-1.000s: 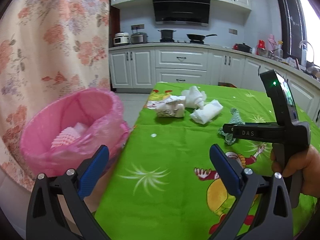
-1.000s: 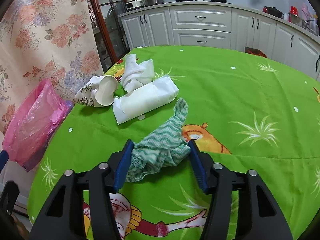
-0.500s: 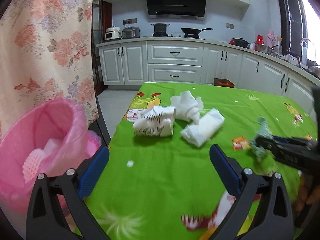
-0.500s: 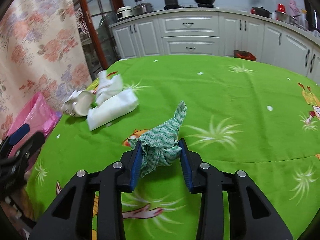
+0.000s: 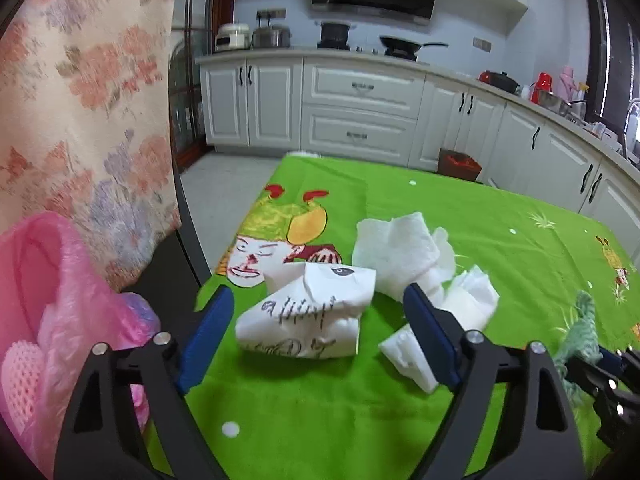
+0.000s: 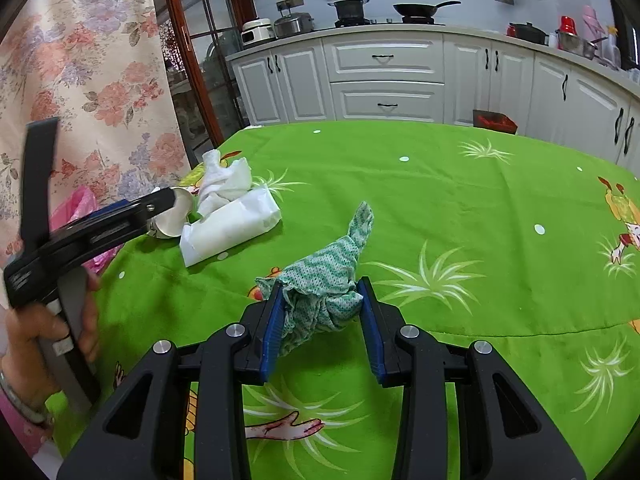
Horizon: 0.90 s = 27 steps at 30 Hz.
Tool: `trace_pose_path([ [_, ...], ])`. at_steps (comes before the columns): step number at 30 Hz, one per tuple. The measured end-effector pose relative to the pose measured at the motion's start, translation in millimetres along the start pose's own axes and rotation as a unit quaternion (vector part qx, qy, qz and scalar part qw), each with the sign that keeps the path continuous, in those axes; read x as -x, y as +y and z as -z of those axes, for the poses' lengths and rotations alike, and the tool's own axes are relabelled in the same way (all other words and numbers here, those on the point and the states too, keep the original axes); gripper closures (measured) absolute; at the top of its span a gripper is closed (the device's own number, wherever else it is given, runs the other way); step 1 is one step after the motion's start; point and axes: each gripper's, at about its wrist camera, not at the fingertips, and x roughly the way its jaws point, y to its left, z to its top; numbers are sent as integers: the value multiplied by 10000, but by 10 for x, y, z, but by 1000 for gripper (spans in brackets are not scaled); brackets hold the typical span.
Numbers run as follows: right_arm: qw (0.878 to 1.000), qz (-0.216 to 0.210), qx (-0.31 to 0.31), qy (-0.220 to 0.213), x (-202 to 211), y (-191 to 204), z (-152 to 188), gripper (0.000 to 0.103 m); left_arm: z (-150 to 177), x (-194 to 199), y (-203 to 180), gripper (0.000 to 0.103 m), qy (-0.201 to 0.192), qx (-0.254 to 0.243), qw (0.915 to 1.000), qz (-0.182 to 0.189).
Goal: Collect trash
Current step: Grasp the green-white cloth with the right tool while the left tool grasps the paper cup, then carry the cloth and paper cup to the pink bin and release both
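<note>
Between the blue pads of the right tool [image 6: 320, 320] sat a crumpled green-and-white mesh cloth [image 6: 324, 276], pinched at its bunched end while its twisted tip pointed away across the surface; the pads pressed into it on both sides. Farther left lay the other trash: a crushed white paper cup with black scribbled markings [image 5: 308, 316], a rumpled white paper towel [image 5: 400, 252] behind it, and a folded white tissue wad [image 5: 464, 316] beside it, all close together near the surface's left edge. The left tool [image 5: 316, 328] straddled the cup, its jaws having just been closing yet standing apart from it, pads not pressing the paper. In the right wrist view a hand [image 6: 44, 332] gripped that tool's handle.

All of this rested on a bright green tablecloth printed with cartoon figures and grass tufts [image 6: 440, 200], covering the surface. Off its left edge hung a pink plastic bag-lined bin [image 5: 44, 320], with pink foam netting inside. A floral peach curtain [image 5: 80, 100] hung at left; white kitchen cabinets [image 6: 384, 76] lined the far wall beneath pots and a pan.

The bin was cut off by the frame edge, and the left view was slightly blurred.
</note>
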Motion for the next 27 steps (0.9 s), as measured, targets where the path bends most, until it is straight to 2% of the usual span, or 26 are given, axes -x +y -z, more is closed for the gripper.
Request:
trace_pose_path([
  [7, 9999, -18, -147, 69, -46, -46, -25, 68, -72, -206, 72, 36, 313, 130, 9994, -58],
  [8, 9999, -14, -145, 77, -50, -48, -24, 68, -60, -207, 66, 42, 316, 126, 9994, -33],
  [9, 9999, -16, -133, 82, -50, -44, -22, 68, -60, -212, 52, 46, 332, 60, 9994, 43],
  [11, 9999, 2, -85, 89, -52, -20, -24, 68, -41, -189, 15, 48, 303, -93, 9995, 20],
  [17, 9999, 26, -83, 83, -51, -5, -25, 68, 57, 78, -98, 61, 31, -236, 9997, 34],
  [23, 9998, 20, -202, 49, -35, -46, -23, 68, 295, 406, -205, 64, -132, -433, 9989, 73],
  [27, 9999, 37, 27, -94, 65, 38, 17, 68, 481, 638, -227, 64, -120, -400, 9990, 178],
])
